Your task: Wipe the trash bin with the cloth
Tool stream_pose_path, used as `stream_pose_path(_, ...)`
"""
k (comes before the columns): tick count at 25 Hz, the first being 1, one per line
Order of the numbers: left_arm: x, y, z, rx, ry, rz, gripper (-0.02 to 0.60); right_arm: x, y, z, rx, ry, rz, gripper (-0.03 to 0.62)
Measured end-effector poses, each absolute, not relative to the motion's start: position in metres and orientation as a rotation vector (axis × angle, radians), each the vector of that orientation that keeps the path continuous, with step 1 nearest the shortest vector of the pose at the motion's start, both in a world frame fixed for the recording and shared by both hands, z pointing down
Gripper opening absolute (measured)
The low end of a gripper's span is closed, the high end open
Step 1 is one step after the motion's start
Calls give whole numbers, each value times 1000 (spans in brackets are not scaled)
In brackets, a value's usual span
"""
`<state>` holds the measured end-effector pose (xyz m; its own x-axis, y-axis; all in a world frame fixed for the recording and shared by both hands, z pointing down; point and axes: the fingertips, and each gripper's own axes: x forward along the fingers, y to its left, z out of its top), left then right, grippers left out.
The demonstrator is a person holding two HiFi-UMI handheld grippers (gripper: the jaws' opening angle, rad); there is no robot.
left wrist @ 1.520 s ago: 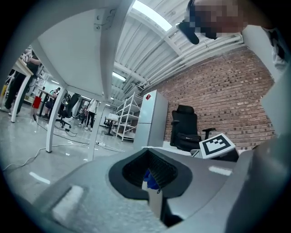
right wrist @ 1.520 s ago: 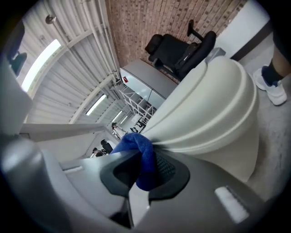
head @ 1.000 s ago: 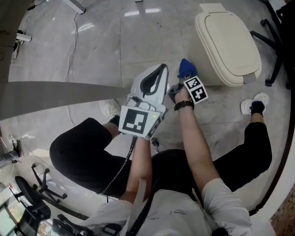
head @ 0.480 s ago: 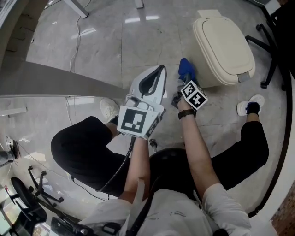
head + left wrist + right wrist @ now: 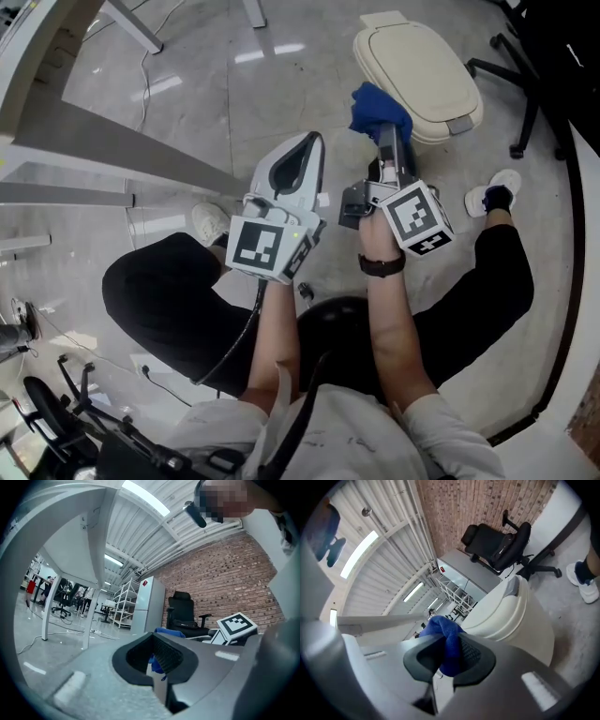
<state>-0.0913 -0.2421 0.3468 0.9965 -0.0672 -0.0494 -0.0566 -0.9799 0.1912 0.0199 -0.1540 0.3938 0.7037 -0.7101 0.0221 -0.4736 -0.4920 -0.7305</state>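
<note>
A cream trash bin [image 5: 417, 75] with its lid down stands on the grey floor at the top of the head view. My right gripper [image 5: 384, 141] is shut on a blue cloth [image 5: 378, 111], which bunches out beyond the jaws just left of the bin's near side. In the right gripper view the cloth [image 5: 443, 632] fills the jaws of the gripper [image 5: 449, 657], and the bin [image 5: 511, 616] rises close behind it. My left gripper [image 5: 307, 150] hangs beside the right one, shut and holding nothing. From the left gripper [image 5: 153, 660] the cloth [image 5: 168, 632] shows just past the jaws.
White table legs [image 5: 122, 141] run along the left, and a cable [image 5: 150, 66] lies on the floor. An office chair base [image 5: 525, 84] stands right of the bin. The person's shoes [image 5: 492, 199] [image 5: 208, 223] rest on the floor either side.
My right gripper has lifted toward the head camera with the cloth still in it, drawing back along the bin's left side. The left gripper has hardly moved.
</note>
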Motion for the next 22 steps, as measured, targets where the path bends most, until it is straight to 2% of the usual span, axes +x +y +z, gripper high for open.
stream_pose_path(8,-93,-219,363,2935,-80,-28,0,38,-140,468,-2247,805,-561,43)
stream_pose_path(22,-105,-211,396,2990,-108,121,0,48,-111,744,-2350,463,-1216,44)
